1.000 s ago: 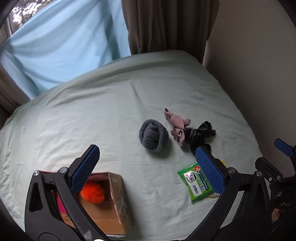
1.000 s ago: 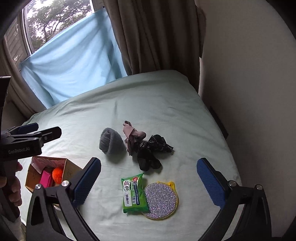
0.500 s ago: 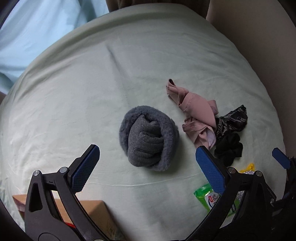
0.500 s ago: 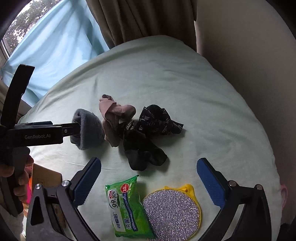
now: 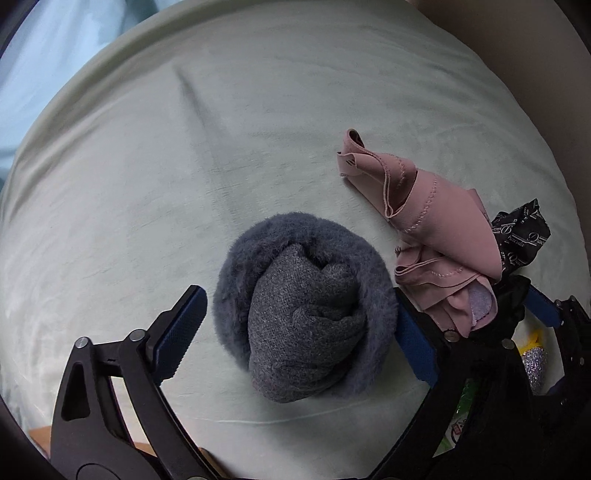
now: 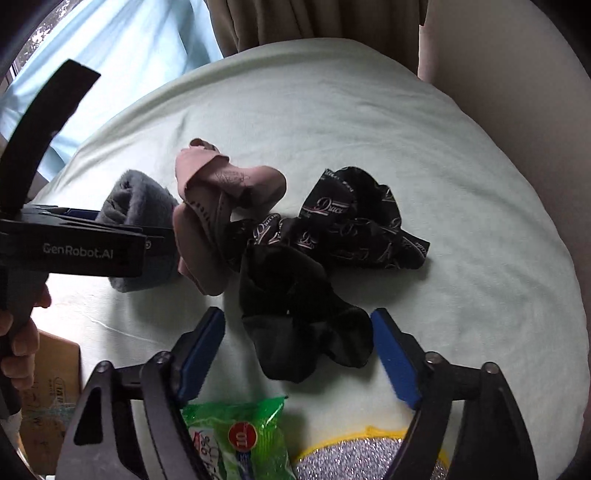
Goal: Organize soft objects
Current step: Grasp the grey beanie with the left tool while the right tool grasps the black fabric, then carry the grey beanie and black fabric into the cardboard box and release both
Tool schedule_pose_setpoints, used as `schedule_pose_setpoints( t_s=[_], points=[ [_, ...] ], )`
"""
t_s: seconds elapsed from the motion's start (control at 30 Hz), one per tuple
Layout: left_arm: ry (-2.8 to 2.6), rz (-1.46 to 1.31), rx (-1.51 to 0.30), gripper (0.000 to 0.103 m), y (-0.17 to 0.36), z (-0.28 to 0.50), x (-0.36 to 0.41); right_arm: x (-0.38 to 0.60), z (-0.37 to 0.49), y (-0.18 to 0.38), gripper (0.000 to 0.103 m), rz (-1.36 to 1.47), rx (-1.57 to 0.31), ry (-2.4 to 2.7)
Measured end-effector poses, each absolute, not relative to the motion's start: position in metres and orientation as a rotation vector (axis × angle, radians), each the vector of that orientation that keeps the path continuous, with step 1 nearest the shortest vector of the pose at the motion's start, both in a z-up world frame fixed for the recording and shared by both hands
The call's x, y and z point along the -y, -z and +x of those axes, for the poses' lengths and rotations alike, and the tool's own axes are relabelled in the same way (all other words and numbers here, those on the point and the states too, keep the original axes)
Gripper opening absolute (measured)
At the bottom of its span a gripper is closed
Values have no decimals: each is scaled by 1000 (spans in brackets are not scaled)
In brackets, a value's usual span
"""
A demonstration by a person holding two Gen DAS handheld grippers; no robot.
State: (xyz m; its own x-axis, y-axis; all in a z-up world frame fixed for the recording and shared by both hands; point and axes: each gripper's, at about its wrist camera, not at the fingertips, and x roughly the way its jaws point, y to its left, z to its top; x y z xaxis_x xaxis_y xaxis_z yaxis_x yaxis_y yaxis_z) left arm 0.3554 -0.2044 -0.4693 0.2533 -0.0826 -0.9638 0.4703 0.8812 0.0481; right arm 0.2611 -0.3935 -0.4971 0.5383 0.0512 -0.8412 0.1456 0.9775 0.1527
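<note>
The left tongs [image 5: 299,325] are spread wide, released, with the blue ridged pads on either side of a grey sock roll [image 5: 304,306]: a knitted core wrapped in a fuzzy, plush cuff, round and squat on the bed [image 5: 147,184]. The right pad touches the roll's fur; the left pad stands just apart from it. Just beside the roll lies a smooth pink garment [image 5: 436,221] with stitched hems, folded and crumpled, touching a glossy black printed cloth [image 6: 354,221].

The right tongs [image 6: 297,349] are also released, straddling a matte black crumpled fabric [image 6: 295,325], neither pad touching it. Near the lower edge lie a shiny green packet [image 6: 240,439] and a glittery silver round pad [image 6: 369,458] with a yellow rim. A cardboard box [image 6: 51,391] sits at the left edge. The pale green bedsheet is soft and lightly creased, with open room beyond the clothes toward the curtain [image 6: 314,22].
</note>
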Motion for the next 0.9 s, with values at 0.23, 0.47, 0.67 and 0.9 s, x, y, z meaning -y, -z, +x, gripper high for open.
schedule_pose_setpoints(
  t_s=[0.23,0.47,0.67,0.9],
  points=[
    [464,399,-1238,61,470,353,214,397,258,502,59,181,-1006,93],
    [464,387,-1233,50,465,347,207,399,255,500,33,186,-995,96],
    [451,380,-1215,49,447,332,210,399,242,481,28,190,-965,96],
    [443,360,-1171,49,402,311,202,401,222,443,25,198,-920,99]
  ],
)
